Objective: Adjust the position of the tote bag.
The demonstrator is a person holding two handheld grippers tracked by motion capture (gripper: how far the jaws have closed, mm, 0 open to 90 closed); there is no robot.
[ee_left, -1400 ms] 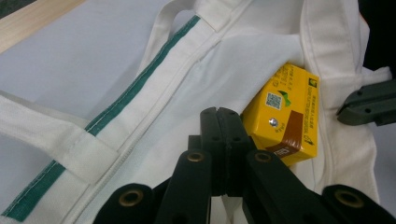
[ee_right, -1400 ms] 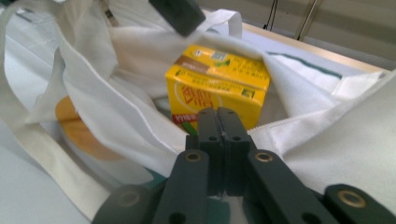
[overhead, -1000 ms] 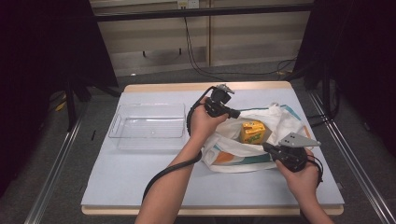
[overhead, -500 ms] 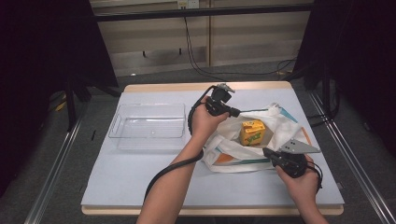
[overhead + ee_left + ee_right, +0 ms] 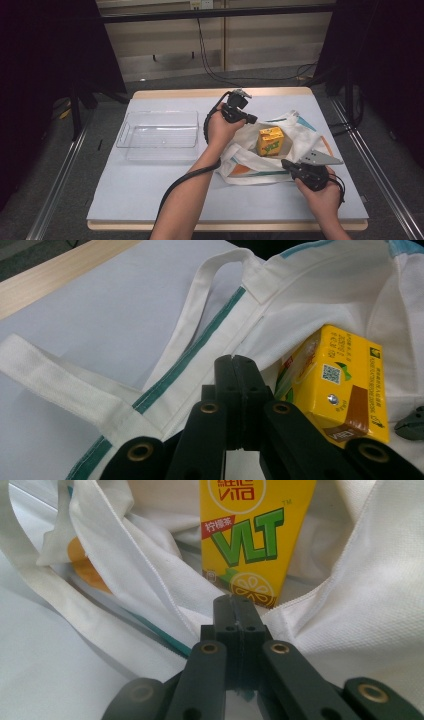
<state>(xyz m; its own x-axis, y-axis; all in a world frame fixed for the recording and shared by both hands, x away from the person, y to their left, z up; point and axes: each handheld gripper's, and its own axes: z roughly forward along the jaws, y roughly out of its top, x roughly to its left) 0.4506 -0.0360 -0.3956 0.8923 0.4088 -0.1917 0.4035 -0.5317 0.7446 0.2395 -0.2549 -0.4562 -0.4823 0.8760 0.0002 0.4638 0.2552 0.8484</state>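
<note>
On the desk (image 5: 150, 200), right of centre, a white cloth bag (image 5: 300, 135) lies with its mouth pulled open, and a yellow lemon-tea carton (image 5: 270, 140) stands upright inside the opening.

Left claw (image 5: 252, 119): at the far edge of the bag mouth. In the left gripper view its jaws are pressed together, and the hem of the bag (image 5: 220, 330) by the green trim runs in under them; it appears to pinch that hem, though the contact itself is hidden behind the jaws.

Right claw (image 5: 285, 163): at the near edge of the mouth. In the right gripper view its jaws are likewise pressed together, on the near hem of the bag (image 5: 320, 610) just in front of the carton (image 5: 250, 535).

Clear plastic tray (image 5: 157, 136): to the left, well apart from the bag, with nothing in it.

Assessment: the bag is being held open by both edges and the carton is exposed, so the opening step looks complete. The carton has not been lifted out, and neither claw is free to take it. Judged from the layout, removal of the carton and its placing in the tray remain; the work seems under halfway.
</note>
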